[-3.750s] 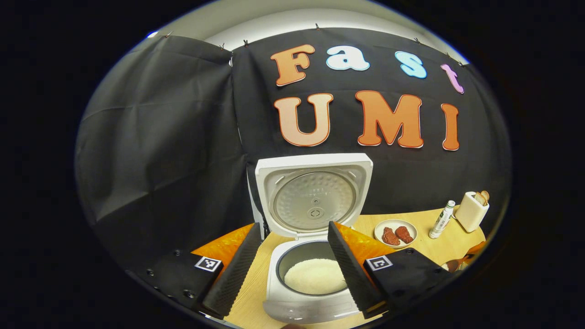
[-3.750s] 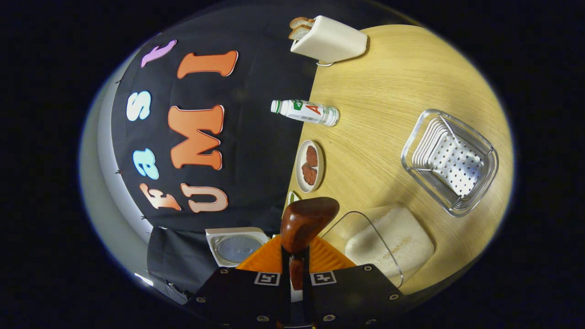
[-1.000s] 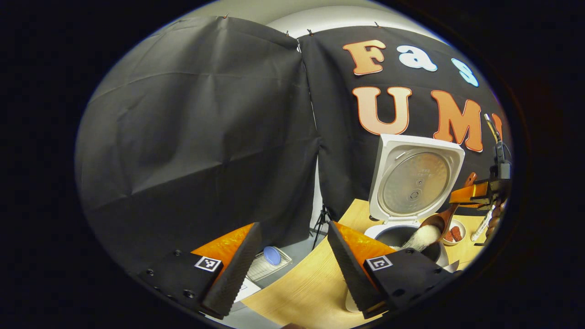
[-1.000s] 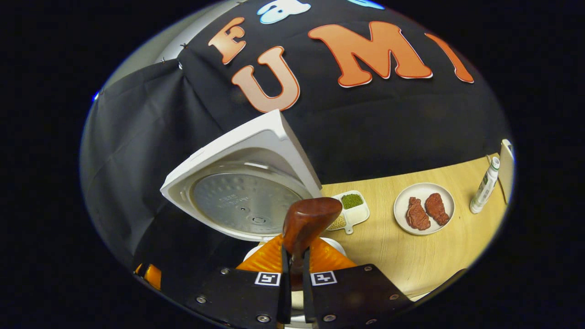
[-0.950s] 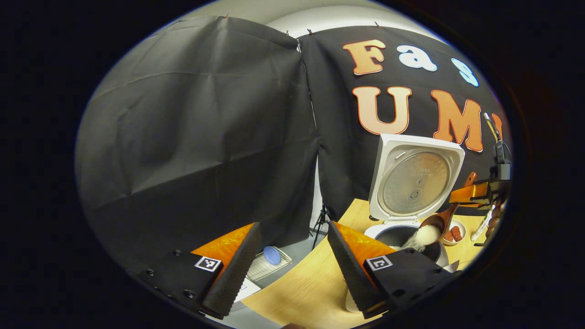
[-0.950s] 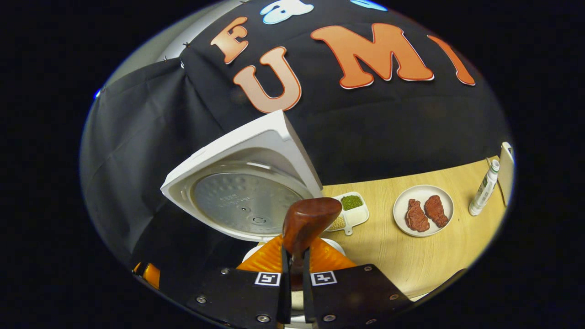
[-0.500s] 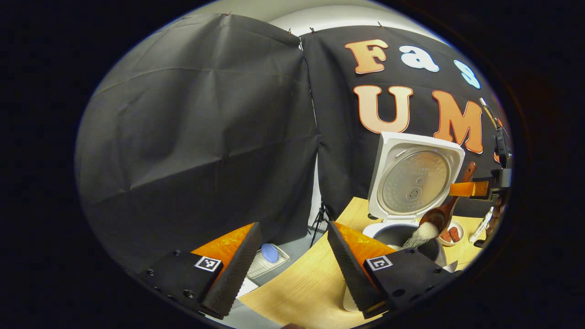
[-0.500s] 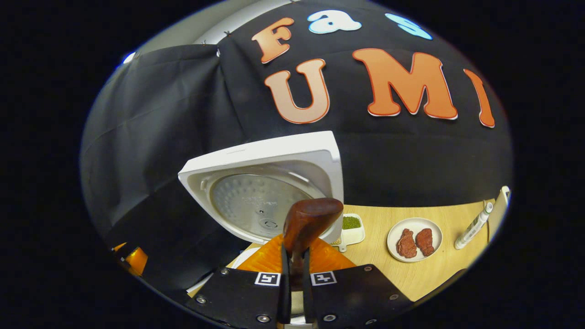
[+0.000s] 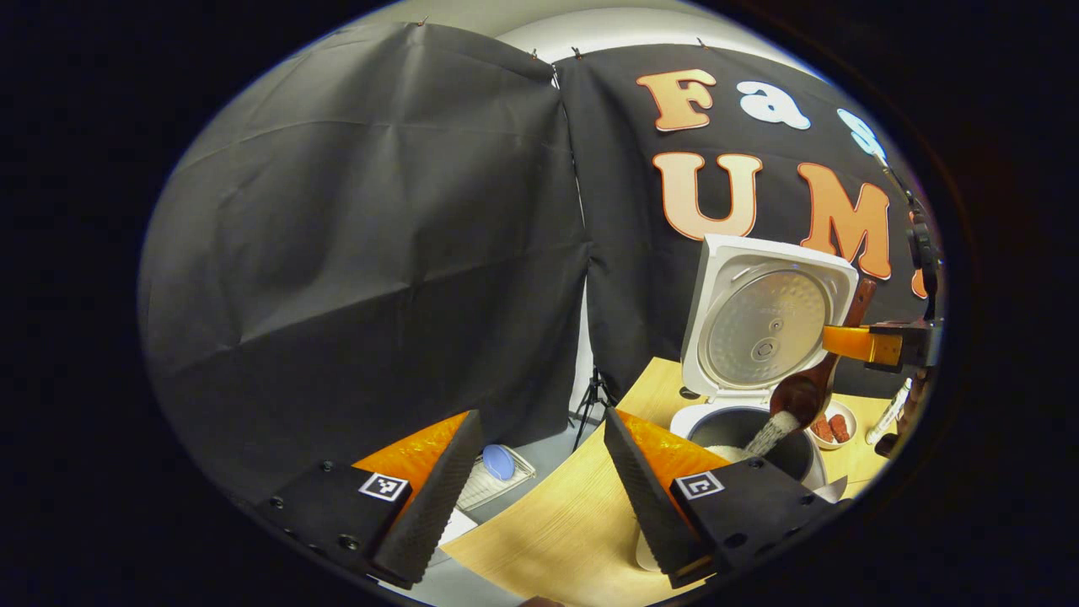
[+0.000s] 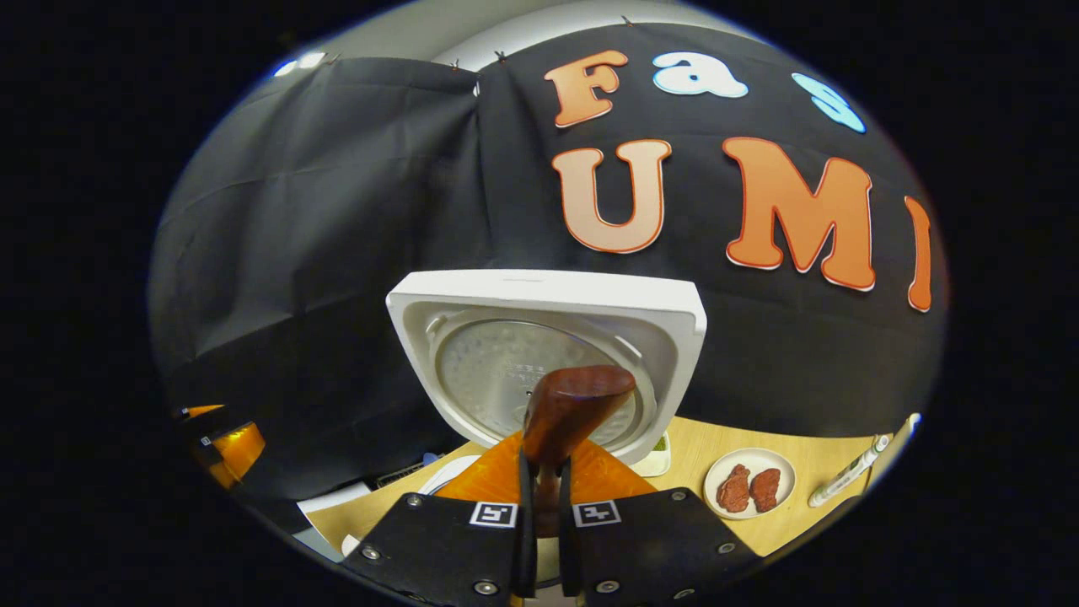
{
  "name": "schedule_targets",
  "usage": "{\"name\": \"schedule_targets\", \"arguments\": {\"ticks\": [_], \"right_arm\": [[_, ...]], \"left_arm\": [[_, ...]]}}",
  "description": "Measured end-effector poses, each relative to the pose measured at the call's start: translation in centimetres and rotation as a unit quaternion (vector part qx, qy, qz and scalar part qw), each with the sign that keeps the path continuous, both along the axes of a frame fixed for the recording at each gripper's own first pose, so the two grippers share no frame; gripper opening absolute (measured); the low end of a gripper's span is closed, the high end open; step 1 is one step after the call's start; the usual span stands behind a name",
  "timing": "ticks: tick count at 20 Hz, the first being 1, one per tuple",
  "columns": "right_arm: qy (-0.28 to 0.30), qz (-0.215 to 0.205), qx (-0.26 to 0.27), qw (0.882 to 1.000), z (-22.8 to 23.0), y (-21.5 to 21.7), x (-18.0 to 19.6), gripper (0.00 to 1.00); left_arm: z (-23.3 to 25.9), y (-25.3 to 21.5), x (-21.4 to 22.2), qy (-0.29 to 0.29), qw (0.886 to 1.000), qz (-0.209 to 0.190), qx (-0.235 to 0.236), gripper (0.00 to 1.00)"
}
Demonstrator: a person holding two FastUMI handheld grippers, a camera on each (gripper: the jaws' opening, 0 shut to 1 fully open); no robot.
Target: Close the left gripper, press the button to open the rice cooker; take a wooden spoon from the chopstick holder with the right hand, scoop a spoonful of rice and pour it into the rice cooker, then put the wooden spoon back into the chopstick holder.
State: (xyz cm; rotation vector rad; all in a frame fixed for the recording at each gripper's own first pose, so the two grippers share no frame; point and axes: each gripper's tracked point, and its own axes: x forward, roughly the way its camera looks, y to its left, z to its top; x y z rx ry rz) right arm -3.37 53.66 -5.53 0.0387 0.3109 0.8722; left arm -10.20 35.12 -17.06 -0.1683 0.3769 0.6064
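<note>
Pour step: the right gripper (image 10: 539,497), clamped on the brown wooden spoon (image 9: 807,389), tips white rice into the open white rice cooker (image 9: 746,434). The left gripper (image 9: 539,489) hangs spread and empty. Next, level the spoon and return it to the chopstick holder.

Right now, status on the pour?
Left gripper open, idle. Right gripper shut on wooden spoon, tipped, rice streaming into rice cooker. Lid up. Nothing in the way.
</note>
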Motion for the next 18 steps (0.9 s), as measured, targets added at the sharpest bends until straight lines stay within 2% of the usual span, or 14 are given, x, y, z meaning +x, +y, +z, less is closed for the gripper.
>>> {"name": "schedule_targets", "arguments": {"ticks": [5,10,13,15,18], "right_arm": [[-0.042,0.019,-0.003,0.999,1.1,0.5,-1.3,0.1],[-0.097,0.035,-0.032,0.994,1.0,0.6,-2.6,0.1],[-0.117,0.037,-0.026,0.992,1.9,0.4,-3.1,0.1],[-0.114,0.037,-0.019,0.993,2.2,-0.1,-3.1,0.1],[-0.072,0.03,0.003,0.997,2.3,-1.5,-2.9,0.1]], "left_arm": [[-0.1,0.0,-0.5,0.001,1.0,0.0,-0.001,0.99],[0.3,-0.6,-0.2,-0.005,1.0,-0.008,-0.001,0.99],[0.4,-0.8,-0.4,-0.005,1.0,-0.011,0.004,0.99],[0.7,-1.2,-0.5,-0.007,1.0,-0.012,0.004,0.99],[1.2,-1.5,-0.5,-0.01,1.0,-0.014,0.006,0.99]]}}
